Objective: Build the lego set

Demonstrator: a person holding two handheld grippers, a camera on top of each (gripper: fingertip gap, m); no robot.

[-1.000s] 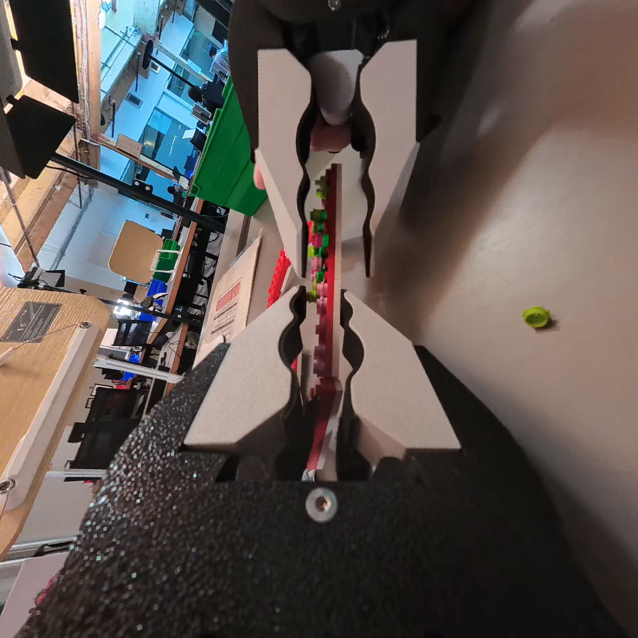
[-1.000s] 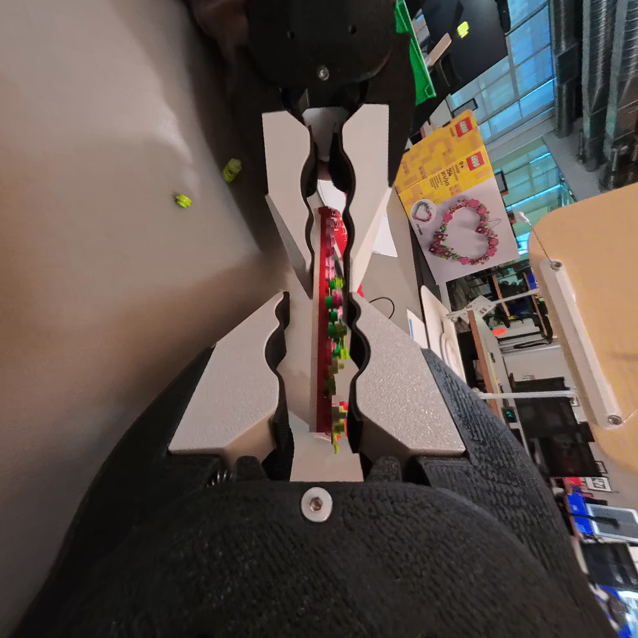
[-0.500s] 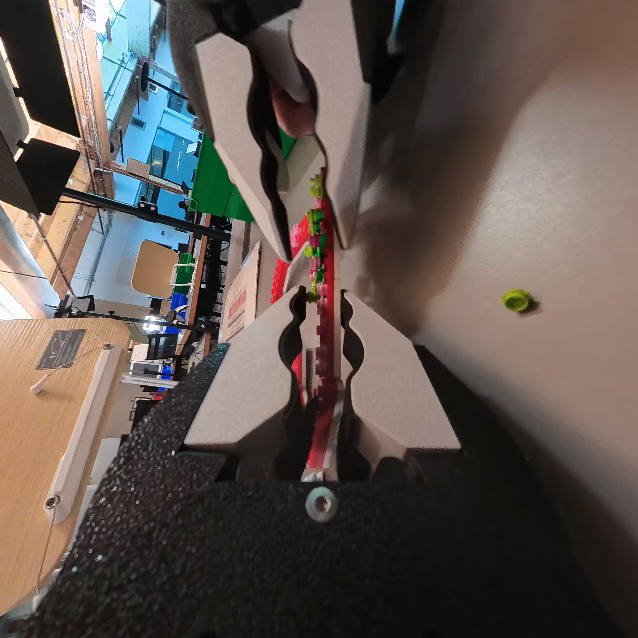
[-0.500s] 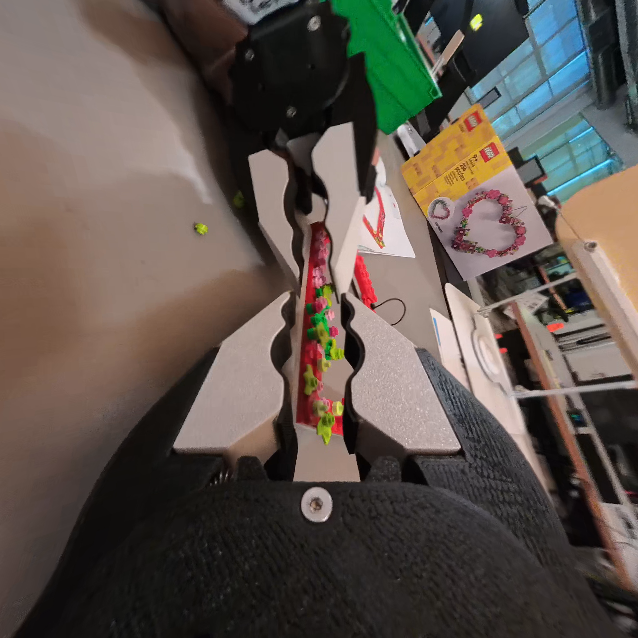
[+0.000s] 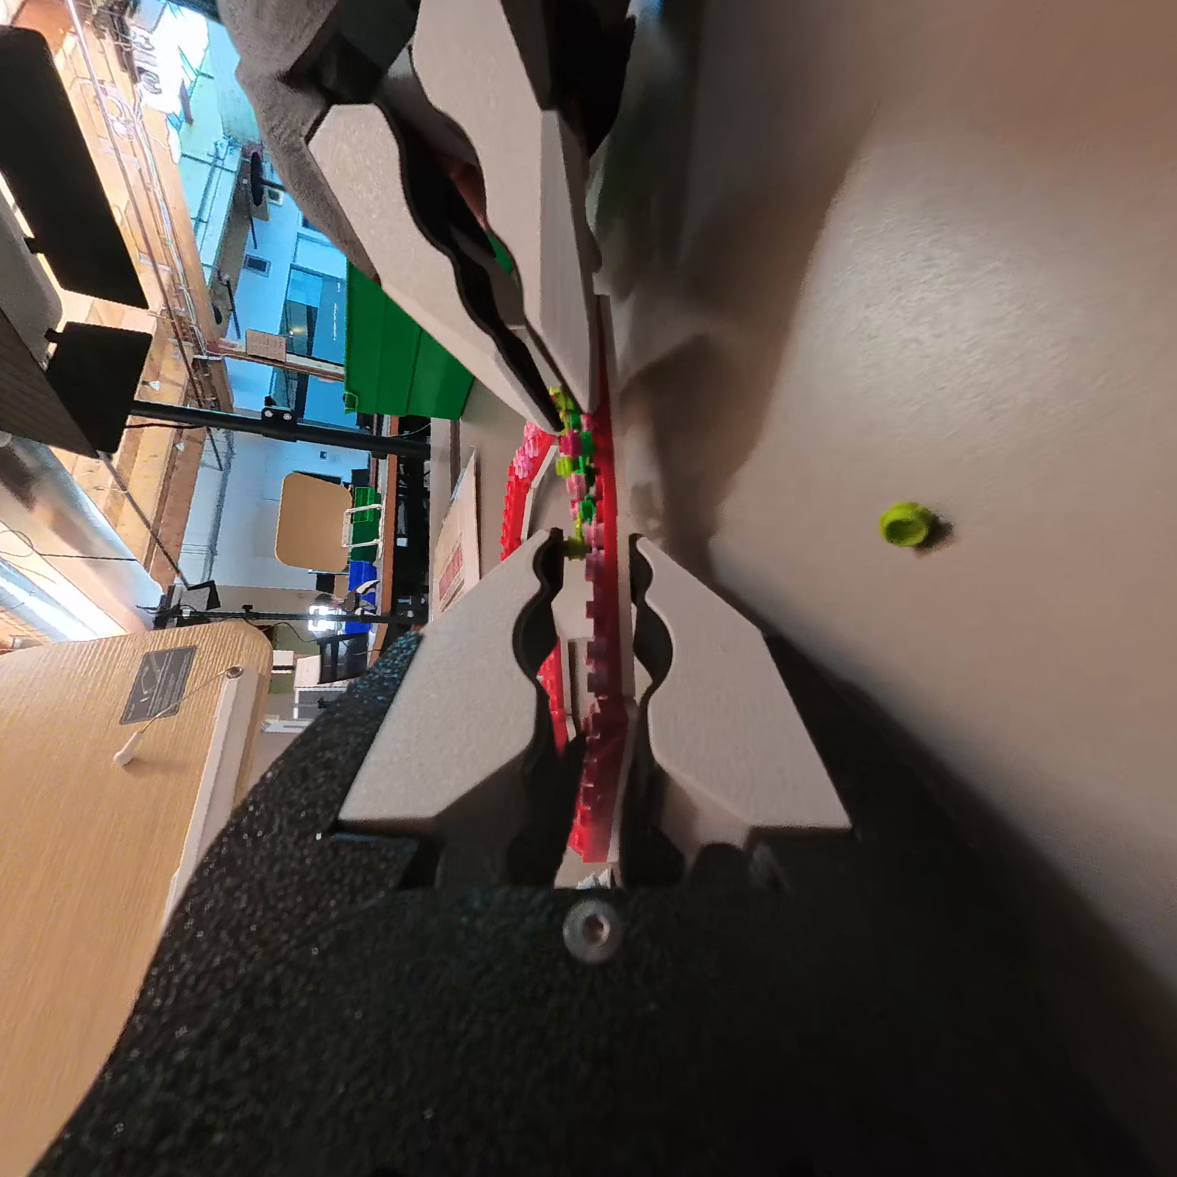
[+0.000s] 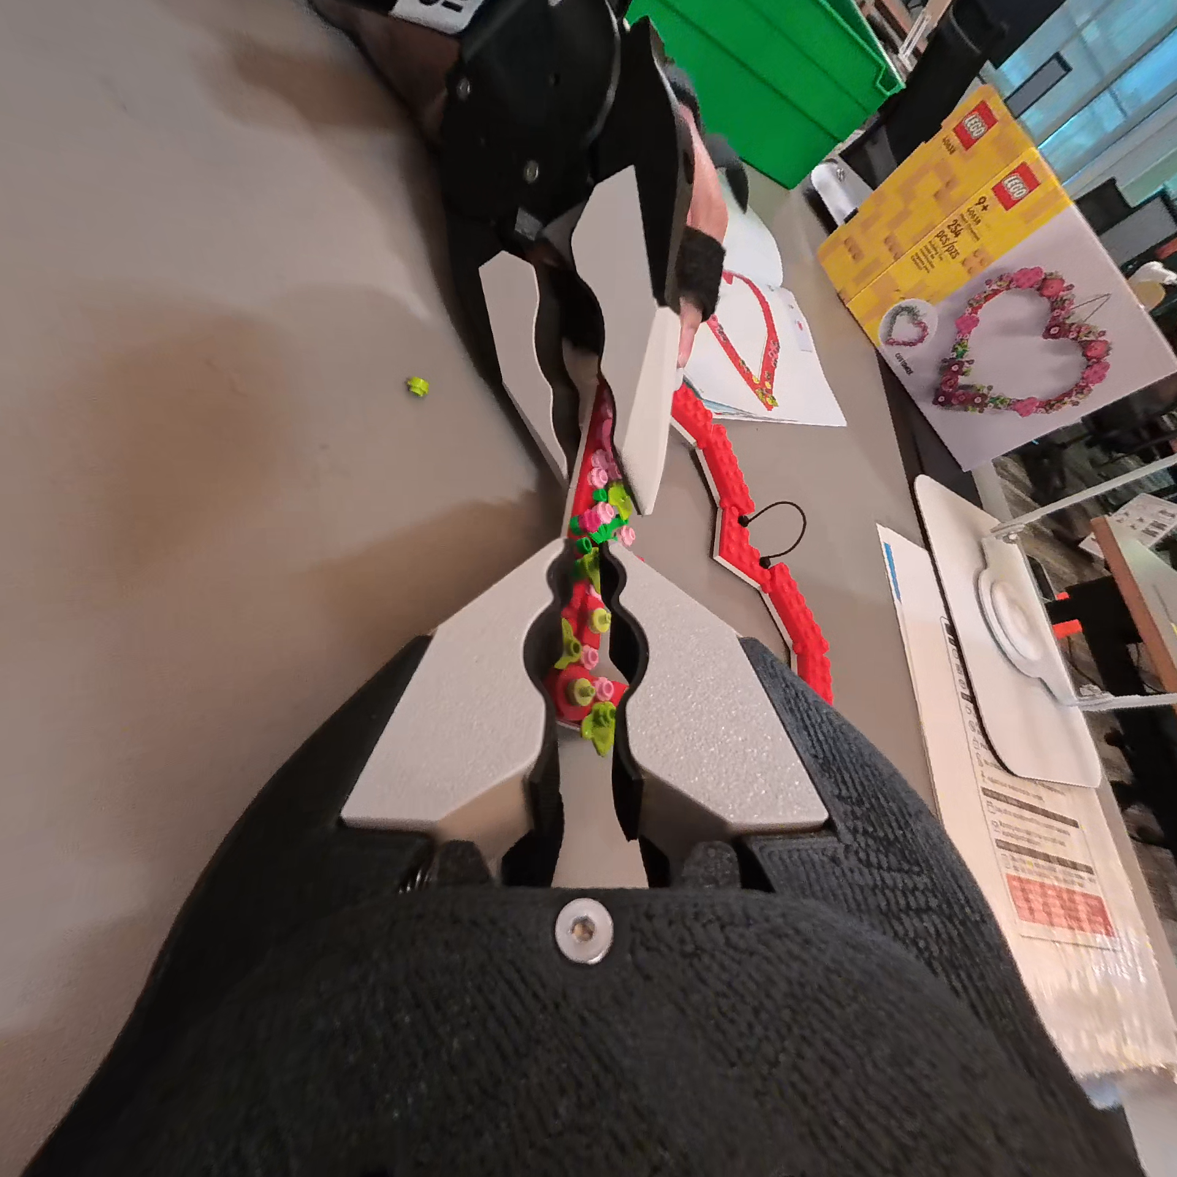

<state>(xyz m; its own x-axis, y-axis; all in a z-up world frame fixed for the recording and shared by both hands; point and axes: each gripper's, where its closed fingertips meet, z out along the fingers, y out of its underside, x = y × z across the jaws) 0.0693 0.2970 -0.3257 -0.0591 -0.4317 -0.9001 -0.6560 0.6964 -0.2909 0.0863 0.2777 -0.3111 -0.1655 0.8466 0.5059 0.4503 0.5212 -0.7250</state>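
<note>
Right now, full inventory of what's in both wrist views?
flower-studded lego strip: 1, red with pink and green pieces, clamped between both grippers
bare lego strip: 1, red, on table right of the grippers
loose stud: 1, lime, alone on table
lego box: 1, yellow and white, far right
instruction booklet: 1, white, open behind strips
bin: 1, green, table's far end
table: 1, grey
left gripper: 1, grey, shut on strip
right gripper: 1, grey, shut on strip

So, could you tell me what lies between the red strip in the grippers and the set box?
In the right wrist view, the second red strip with its black cord loop, on bare table, short of the box.
</note>
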